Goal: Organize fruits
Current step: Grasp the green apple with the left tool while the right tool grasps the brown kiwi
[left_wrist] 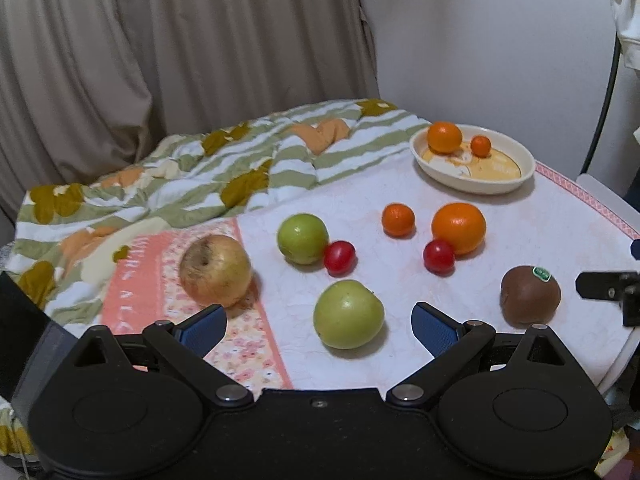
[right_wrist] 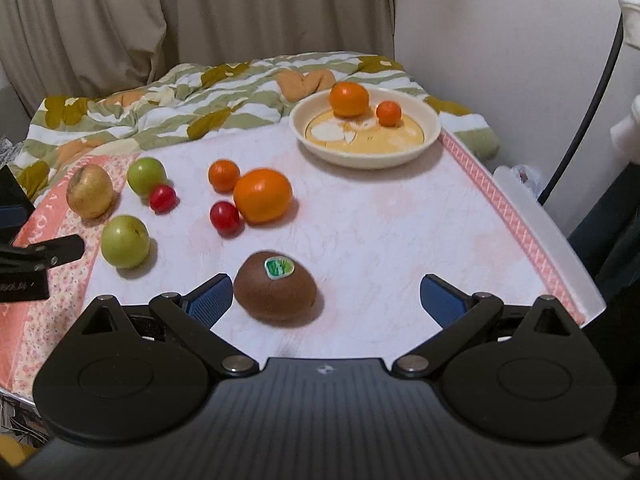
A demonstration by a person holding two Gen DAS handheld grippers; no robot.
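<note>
A cream bowl (right_wrist: 434,136) at the back right holds a large orange (right_wrist: 348,99) and a small orange (right_wrist: 388,113). Loose on the white cloth lie a big orange (right_wrist: 262,195), a small orange (right_wrist: 223,175), two red tomatoes (right_wrist: 225,218) (right_wrist: 162,198), two green apples (right_wrist: 125,241) (right_wrist: 146,176), a yellowish apple (right_wrist: 89,191) and a brown kiwi (right_wrist: 275,294) with a green sticker. My right gripper (right_wrist: 326,300) is open just above the table, the kiwi close to its left finger. My left gripper (left_wrist: 319,328) is open around the near green apple (left_wrist: 348,314).
A crumpled green, white and orange quilt (left_wrist: 200,168) lies along the back left of the table. Beige curtains (left_wrist: 160,40) hang behind it. The table's white rim (right_wrist: 560,240) and pink cloth border run along the right side. A black cable (right_wrist: 592,88) hangs at far right.
</note>
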